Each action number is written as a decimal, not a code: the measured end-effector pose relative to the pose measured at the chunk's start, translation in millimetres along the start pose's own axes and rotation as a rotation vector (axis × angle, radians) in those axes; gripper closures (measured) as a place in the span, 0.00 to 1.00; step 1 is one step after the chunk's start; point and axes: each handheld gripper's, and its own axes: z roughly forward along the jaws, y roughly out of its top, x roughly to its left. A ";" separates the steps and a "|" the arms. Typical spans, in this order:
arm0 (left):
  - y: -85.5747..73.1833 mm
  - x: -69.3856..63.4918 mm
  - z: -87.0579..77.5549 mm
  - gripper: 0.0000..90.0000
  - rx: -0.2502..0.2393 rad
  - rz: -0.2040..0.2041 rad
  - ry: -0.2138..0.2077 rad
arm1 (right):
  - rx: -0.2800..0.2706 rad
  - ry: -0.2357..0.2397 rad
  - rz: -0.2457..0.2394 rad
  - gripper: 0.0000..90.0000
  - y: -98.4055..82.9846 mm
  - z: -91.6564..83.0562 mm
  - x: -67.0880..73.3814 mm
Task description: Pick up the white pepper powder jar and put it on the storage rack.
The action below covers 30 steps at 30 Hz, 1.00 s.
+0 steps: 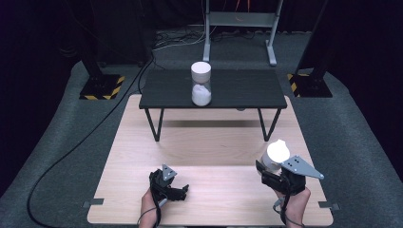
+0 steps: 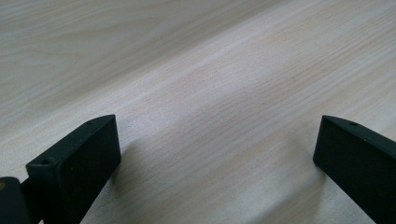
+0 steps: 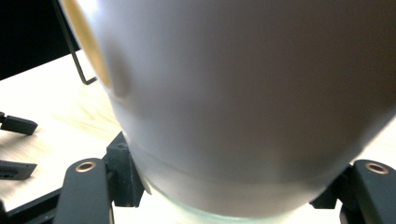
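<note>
While clamped, glossy white jar [image 1: 277,154]

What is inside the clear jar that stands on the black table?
The jar holds white powder or grains in its lower half. A white lid closes its top. What lies beneath the white heap is covered.

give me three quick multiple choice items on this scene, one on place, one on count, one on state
1. Where does the hourglass-shaped white jar stand?
A. on the small black table
B. on the floor
C. in the left claw

2. How many white containers are in the high view?
A. one
B. two
C. four

3. What state is the left claw in?
A. shut on a lid
B. open, holding nothing
C. shut on a cable

Answers:
1 A, it rests on the black tabletop.
2 B, the jar plus the white container in the right claw.
3 B, its jaws stand apart over bare wood.
</note>
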 end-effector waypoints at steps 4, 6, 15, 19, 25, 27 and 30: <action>0.0 -0.1 0.0 0.01 0.000 0.000 0.000 | 0.000 0.009 -0.006 0.34 7.0 4.5 -1.8; -0.1 -0.3 -0.1 0.01 0.000 0.001 0.001 | 0.001 0.017 -0.002 0.34 9.3 6.7 -3.9; 0.0 -0.2 -0.1 0.01 0.000 0.000 0.001 | 0.008 0.041 0.017 0.34 20.0 18.9 -16.0; -0.1 -0.2 -0.1 0.01 0.000 0.000 0.001 | 0.014 0.045 0.017 0.34 24.3 23.8 -20.8; -0.1 -0.3 -0.1 0.01 0.000 0.000 0.001 | 0.044 0.075 0.017 0.34 31.4 31.8 -31.9; -0.1 -0.3 0.0 0.01 -0.001 0.000 0.001 | 0.055 0.086 0.019 0.34 34.3 34.6 -36.2; 0.0 -0.2 0.0 0.01 0.000 0.000 0.001 | 0.063 0.103 0.011 0.34 38.9 38.2 -41.5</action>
